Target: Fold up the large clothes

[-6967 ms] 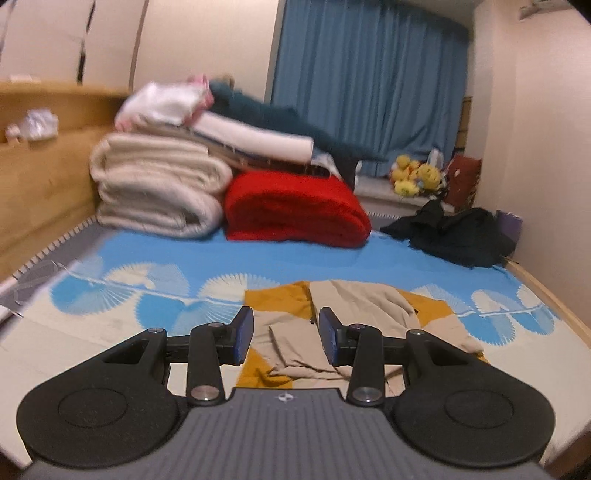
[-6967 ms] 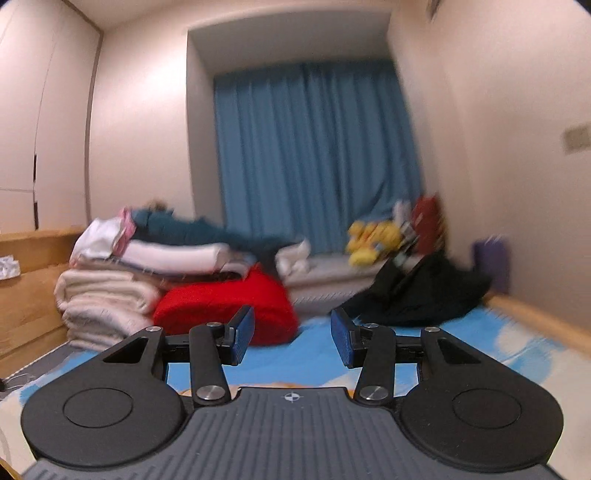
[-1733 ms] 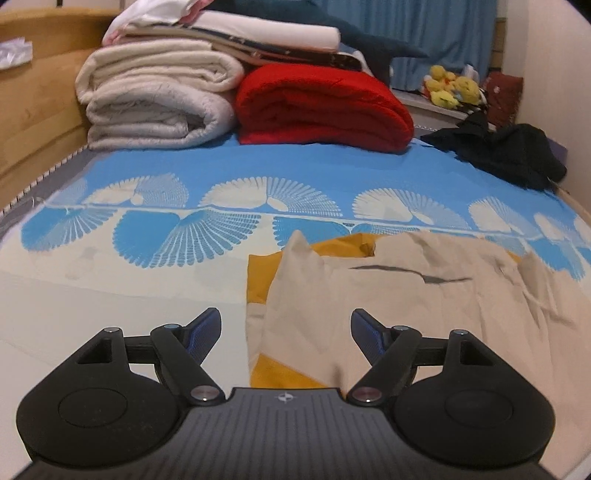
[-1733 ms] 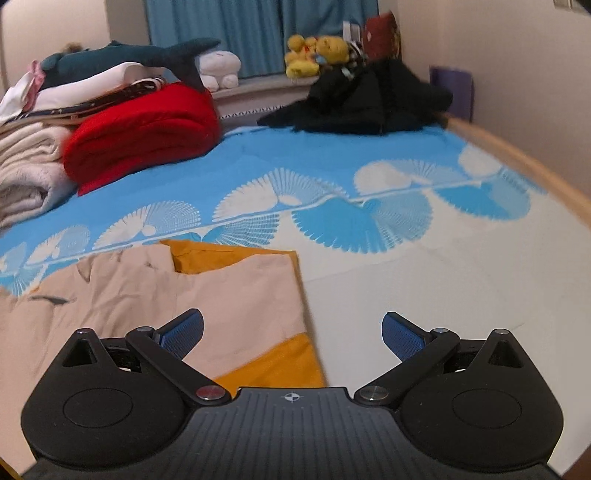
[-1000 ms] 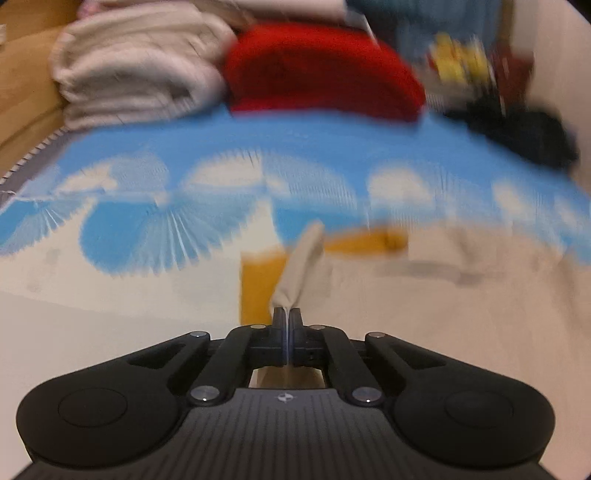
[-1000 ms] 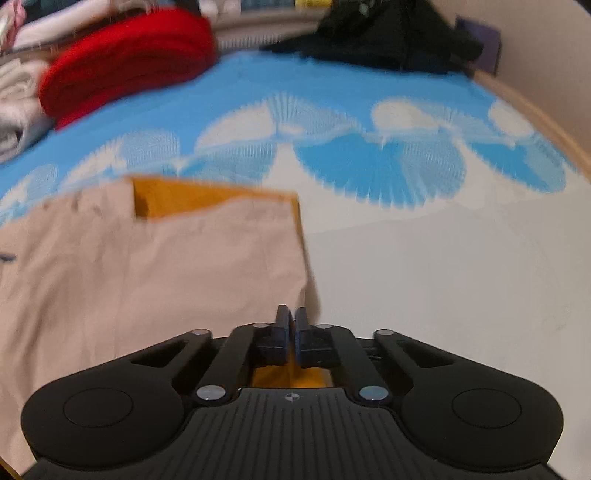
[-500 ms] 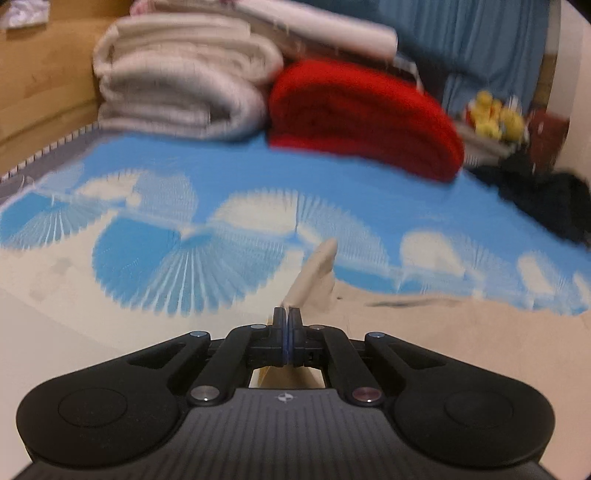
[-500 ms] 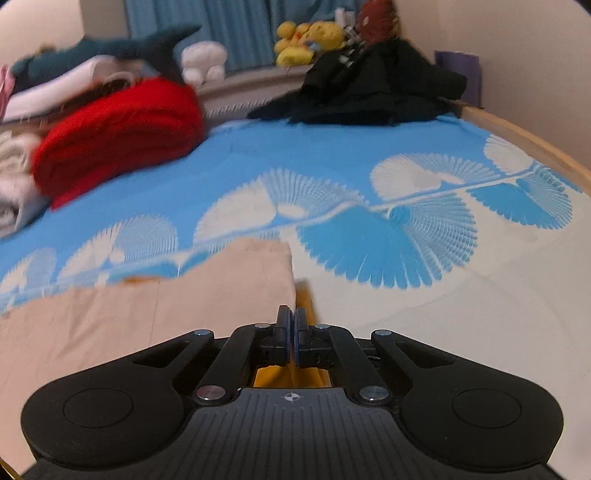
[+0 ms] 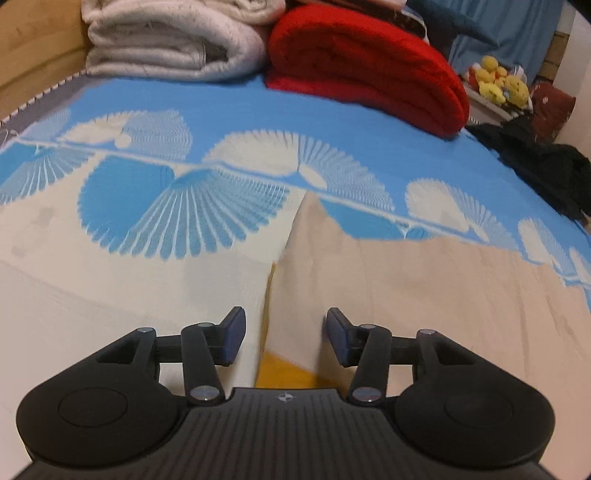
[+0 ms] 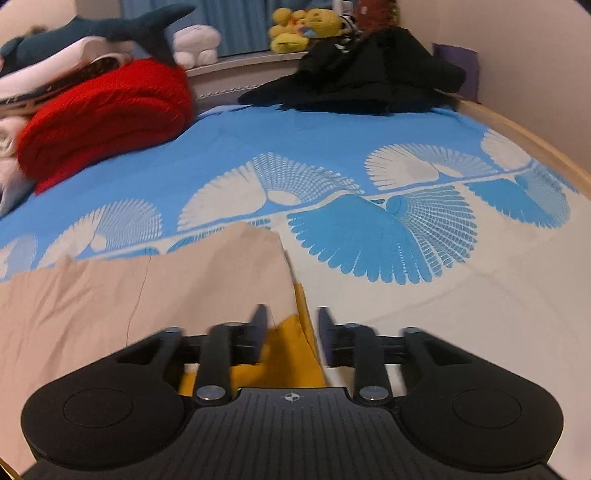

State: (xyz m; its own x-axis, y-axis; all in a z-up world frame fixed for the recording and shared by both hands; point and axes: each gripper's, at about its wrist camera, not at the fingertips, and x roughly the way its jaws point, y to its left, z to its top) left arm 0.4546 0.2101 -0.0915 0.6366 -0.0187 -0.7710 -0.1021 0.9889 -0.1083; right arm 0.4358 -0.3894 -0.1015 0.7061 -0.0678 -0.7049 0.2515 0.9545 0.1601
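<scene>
A beige and mustard-yellow garment [image 9: 424, 280] lies flat on the bed, its beige layer folded over the yellow one. My left gripper [image 9: 283, 341] is open, its jaws either side of the garment's near left corner, where yellow cloth [image 9: 280, 371] shows. In the right wrist view the garment [image 10: 155, 295] fills the left half. My right gripper [image 10: 289, 336] is open over its near right corner, with the yellow part [image 10: 284, 354] between the blurred jaws. Neither gripper holds cloth.
A blue and white fan-patterned bedsheet [image 9: 155, 206] covers the bed. A red blanket [image 9: 369, 66] and white quilts [image 9: 173, 40] are stacked at the back. A black clothes pile [image 10: 362, 74], plush toys [image 10: 299, 29] and a wooden bed edge [image 10: 524, 136] lie at the right.
Both grippers were shut on the garment's corners half a second ago and carried them forward. Now both have opened and the corners lie on the bed.
</scene>
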